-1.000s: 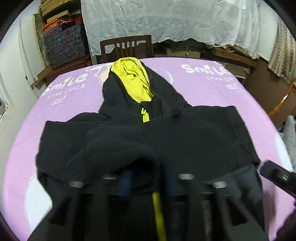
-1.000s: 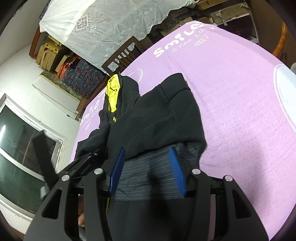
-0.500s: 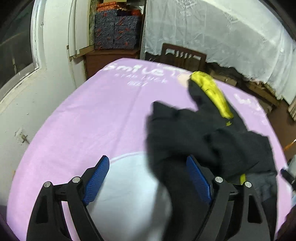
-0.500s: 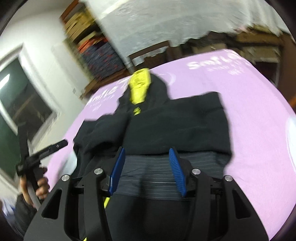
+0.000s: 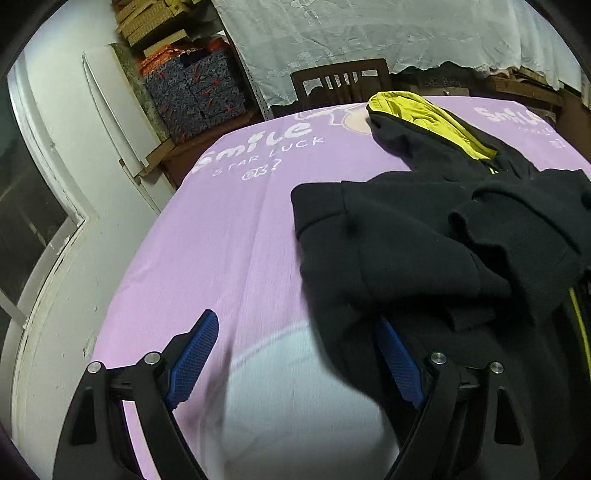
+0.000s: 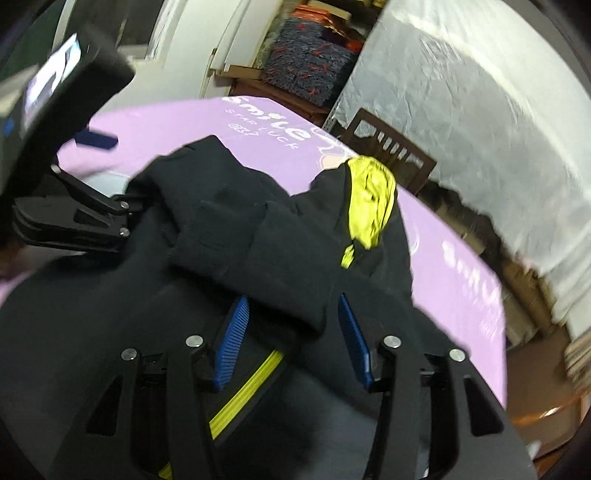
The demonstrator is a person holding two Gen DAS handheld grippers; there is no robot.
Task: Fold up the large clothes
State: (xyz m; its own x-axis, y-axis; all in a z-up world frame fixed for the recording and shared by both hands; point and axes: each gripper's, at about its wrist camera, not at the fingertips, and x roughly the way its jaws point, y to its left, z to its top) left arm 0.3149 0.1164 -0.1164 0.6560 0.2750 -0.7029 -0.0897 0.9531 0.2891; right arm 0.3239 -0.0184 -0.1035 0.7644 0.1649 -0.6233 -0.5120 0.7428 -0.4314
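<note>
My left gripper gapes wide and empty, my right gripper half-open over the black fleece hoodie, whose loosely folded sleeve could slip undone.

Black hand-held gripper, blue ribbed pads

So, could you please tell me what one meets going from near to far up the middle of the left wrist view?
Left gripper → white patch on the purple sheet → black hoodie's folded sleeve → yellow-lined hood → wooden chair → white lace cloth.
</note>
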